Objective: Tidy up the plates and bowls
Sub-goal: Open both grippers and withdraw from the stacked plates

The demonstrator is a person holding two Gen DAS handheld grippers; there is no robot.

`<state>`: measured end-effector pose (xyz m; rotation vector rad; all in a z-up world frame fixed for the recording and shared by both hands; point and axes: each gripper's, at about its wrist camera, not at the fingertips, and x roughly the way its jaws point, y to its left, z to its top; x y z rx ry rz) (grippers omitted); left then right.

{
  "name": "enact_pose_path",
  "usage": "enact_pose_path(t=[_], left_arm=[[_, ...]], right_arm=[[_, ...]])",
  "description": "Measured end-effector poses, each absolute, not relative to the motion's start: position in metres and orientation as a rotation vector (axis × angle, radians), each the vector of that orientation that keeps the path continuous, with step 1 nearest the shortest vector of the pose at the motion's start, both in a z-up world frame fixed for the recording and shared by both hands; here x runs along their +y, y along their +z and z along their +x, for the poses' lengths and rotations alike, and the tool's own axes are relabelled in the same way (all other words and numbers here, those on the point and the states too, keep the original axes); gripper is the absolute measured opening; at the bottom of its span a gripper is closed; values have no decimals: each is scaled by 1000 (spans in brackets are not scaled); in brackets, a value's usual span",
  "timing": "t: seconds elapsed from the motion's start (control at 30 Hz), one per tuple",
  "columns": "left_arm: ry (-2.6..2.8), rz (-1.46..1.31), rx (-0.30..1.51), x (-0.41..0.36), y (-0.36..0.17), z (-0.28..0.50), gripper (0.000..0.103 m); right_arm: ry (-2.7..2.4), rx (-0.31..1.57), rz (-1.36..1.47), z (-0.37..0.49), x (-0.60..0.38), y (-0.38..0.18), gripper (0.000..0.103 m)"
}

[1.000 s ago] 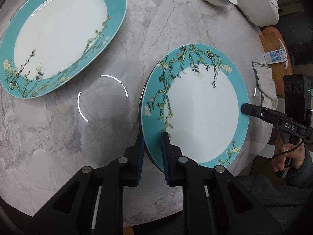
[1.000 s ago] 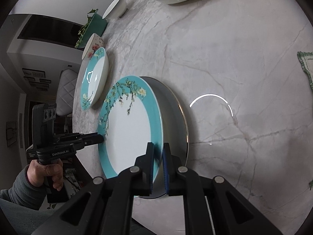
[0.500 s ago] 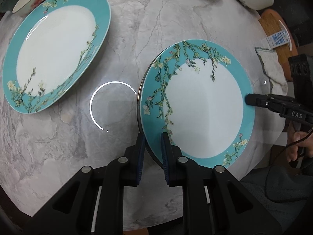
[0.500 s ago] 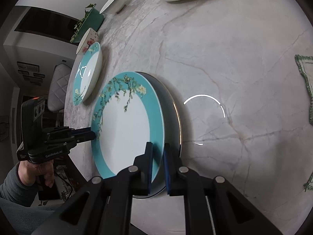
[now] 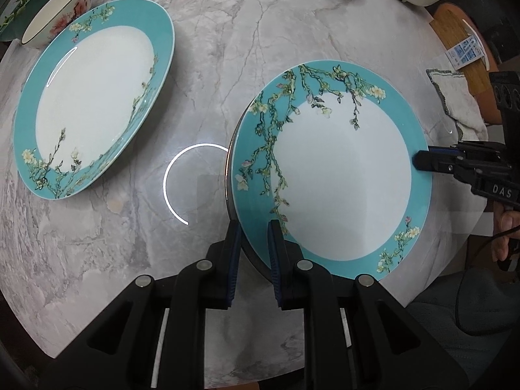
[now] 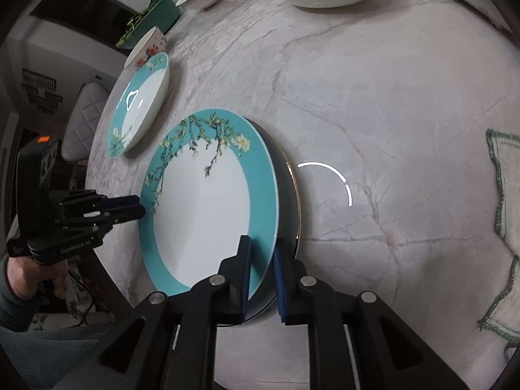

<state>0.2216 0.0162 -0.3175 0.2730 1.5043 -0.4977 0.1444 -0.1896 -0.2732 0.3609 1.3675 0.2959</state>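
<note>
A teal-rimmed plate (image 5: 334, 178) is pinched at opposite edges: its near rim is clamped between the pads of the left gripper (image 5: 254, 253), its far rim is nipped by the right gripper (image 6: 261, 269). The plate is held tilted, apparently just above the marble table (image 5: 227, 48), its shadow close beneath. Ahead and to the left of the left gripper, a matching plate (image 5: 94, 94) lies flat. The carrying step is judged to be in hand; next, a level transfer over the matching plate and a gentle, even lowering are called for.
</note>
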Motion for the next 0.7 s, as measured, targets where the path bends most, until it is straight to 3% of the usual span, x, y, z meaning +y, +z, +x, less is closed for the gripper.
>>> enact_pose_path(t=[0.37, 0.63, 0.67, 0.7], left_arm=[[-480, 236, 1479, 21, -316, 215, 16], [-519, 116, 1437, 54, -303, 213, 16], [-519, 82, 1425, 62, -298, 212, 19], [-521, 34, 1409, 73, -293, 211, 34]], right_arm=[[196, 1340, -72, 140, -146, -263, 26], [138, 1334, -107, 138, -139, -260, 31], [126, 1313, -94, 139, -141, -256, 35], [123, 1282, -69, 139, -144, -246, 40]])
